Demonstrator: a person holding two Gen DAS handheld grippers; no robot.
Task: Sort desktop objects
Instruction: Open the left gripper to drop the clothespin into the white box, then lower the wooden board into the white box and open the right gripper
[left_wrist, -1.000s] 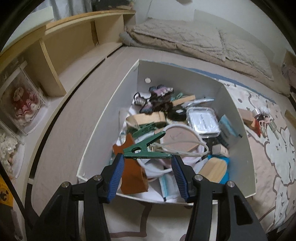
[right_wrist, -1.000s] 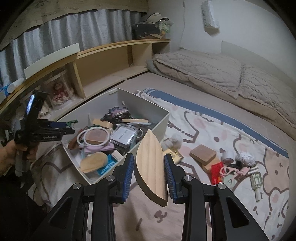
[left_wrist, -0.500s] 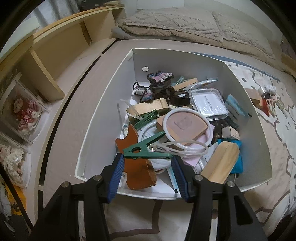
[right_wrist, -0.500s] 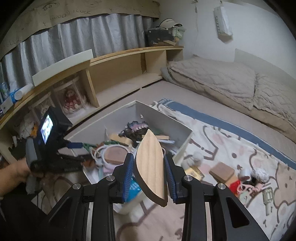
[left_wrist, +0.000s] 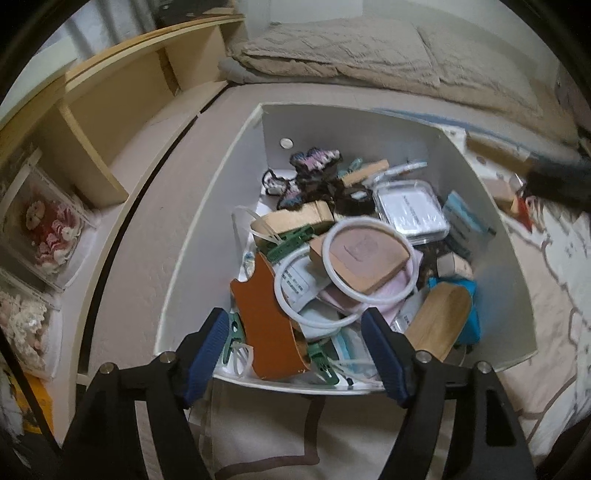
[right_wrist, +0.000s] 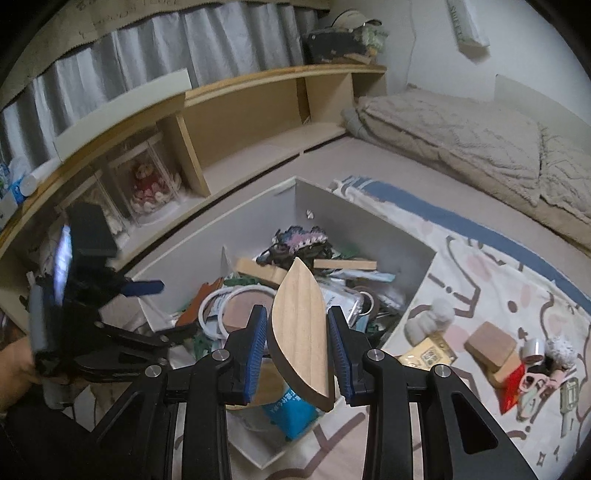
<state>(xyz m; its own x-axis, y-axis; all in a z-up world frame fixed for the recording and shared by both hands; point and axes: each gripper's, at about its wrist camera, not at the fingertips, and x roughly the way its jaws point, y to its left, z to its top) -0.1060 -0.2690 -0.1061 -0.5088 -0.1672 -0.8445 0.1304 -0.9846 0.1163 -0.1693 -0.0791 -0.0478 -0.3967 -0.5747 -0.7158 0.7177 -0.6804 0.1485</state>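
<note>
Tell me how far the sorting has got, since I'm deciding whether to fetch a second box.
Much already sits in the white box, including the green clip under the left hand-held gripper, whose jaws have just opened with nothing pressed between them. In hand: the right hand-held gripper clamps a leaf-shaped wooden board. Left on the blanket: a brown block, tape roll and other small items.

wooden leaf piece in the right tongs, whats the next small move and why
Probably carry it a little further forward over the white box and then open. The right tongs hold the wooden leaf piece upright at the box's near edge, with the box's clutter just beyond.
</note>
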